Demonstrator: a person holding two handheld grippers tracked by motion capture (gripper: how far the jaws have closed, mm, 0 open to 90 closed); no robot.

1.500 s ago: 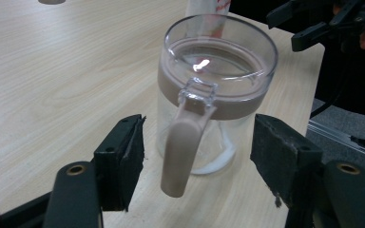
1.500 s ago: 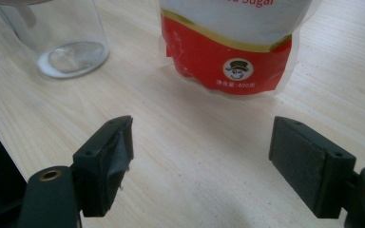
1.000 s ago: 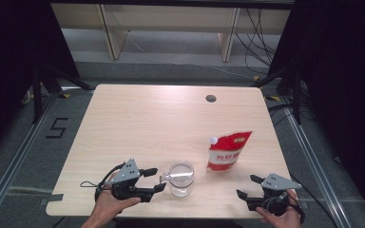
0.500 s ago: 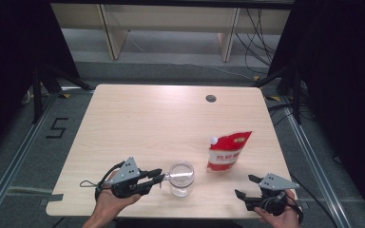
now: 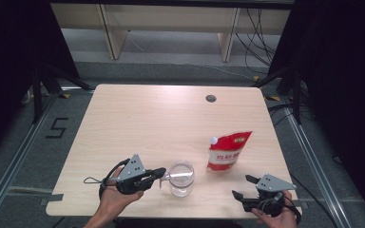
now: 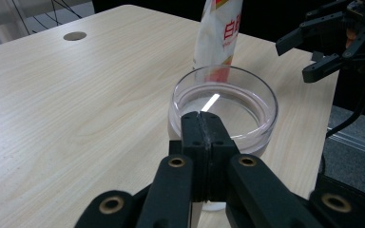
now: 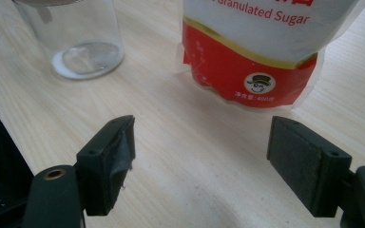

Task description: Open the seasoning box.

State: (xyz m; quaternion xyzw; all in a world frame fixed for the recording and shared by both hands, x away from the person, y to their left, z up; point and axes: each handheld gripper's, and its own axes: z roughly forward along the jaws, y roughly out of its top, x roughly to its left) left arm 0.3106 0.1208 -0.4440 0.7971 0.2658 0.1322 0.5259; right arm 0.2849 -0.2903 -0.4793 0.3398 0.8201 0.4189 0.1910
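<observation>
- High view: a clear glass jar [image 5: 181, 177] stands near the front edge of the light wooden worktop [image 5: 142, 123], a little left of centre.
- The left gripper [image 5: 160, 173] lies just to the left of the jar, held in the person's left hand [image 5: 114, 195]. Its fingers have just been closing and now meet at the jar's rim, and a thin shiny strip reaches from their tips over the rim; what it is cannot be told.
- A red and white sugar pouch [image 5: 228, 151] stands upright to the right of the jar and a little farther back, apart from it.
- The right gripper [image 5: 244, 187] sits at the front right corner, near the pouch but not touching it, fingers spread.
- A small dark round hole [image 5: 211, 99] sits in the far part of the worktop.
- Left gripper view: the two black fingers [image 6: 197, 142] are pressed flat together right at the jar's near rim. The jar [image 6: 247, 102] is open-topped, with the pouch [image 6: 217, 33] behind it and the right gripper [image 6: 304, 59] off to the upper right.
- Right gripper view: the fingers [image 7: 109, 161] stand wide apart over bare wood with nothing between them. The pouch [image 7: 256, 57] is just ahead and the jar [image 7: 76, 40] at upper left.
</observation>
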